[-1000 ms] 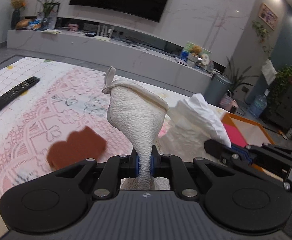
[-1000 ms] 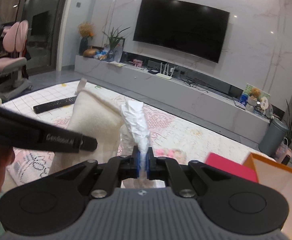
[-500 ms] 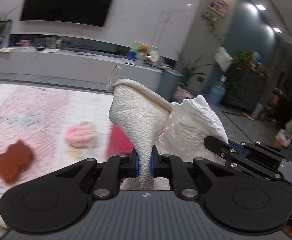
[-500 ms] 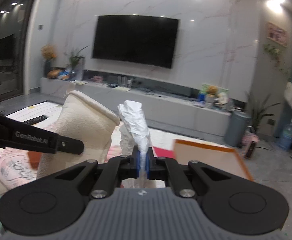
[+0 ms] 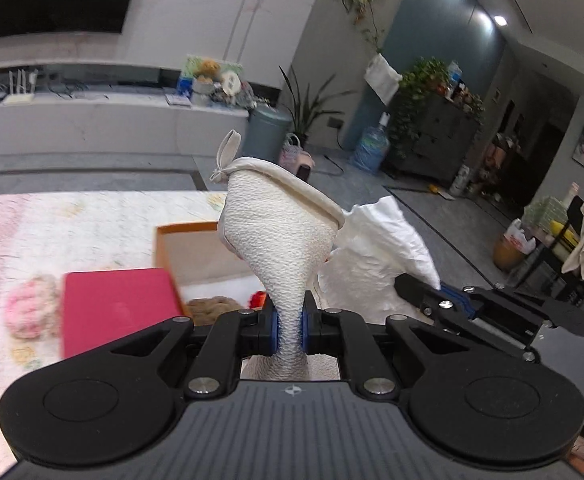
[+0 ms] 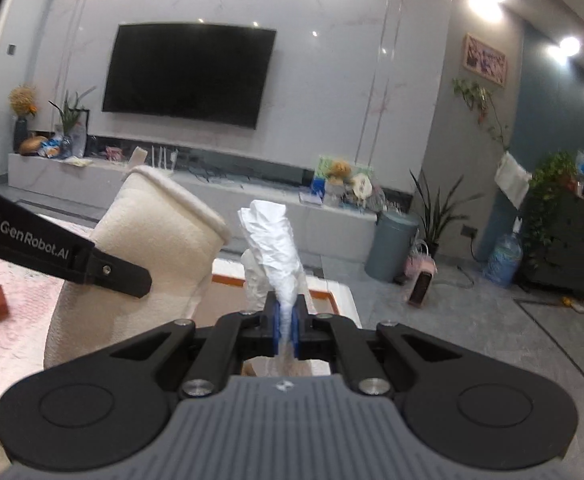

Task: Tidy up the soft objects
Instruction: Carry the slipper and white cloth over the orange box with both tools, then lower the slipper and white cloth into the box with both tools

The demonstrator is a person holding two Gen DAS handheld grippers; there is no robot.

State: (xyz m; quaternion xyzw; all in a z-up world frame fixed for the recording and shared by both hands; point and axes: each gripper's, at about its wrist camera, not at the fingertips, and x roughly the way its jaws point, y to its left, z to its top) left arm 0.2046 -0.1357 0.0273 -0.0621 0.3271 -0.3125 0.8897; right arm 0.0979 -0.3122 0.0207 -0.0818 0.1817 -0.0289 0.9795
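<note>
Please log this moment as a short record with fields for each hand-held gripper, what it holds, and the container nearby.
left hand-held gripper: shut on cream textured cloth
right hand-held gripper: shut on white crinkled cloth
container: orange-rimmed box, open, beyond both cloths
box contents: brown and red soft items, partly hidden
beside box: red lid, pink plush
surface: pink patterned mat

My left gripper (image 5: 289, 328) pinched the towel (image 5: 279, 236), with the crumpled cloth (image 5: 376, 240) in my right gripper (image 6: 286, 330) just to its right. Below and behind them stood the open box (image 5: 183, 240), its lid (image 5: 115, 312) lying to its left on the table (image 5: 71, 216).
</note>
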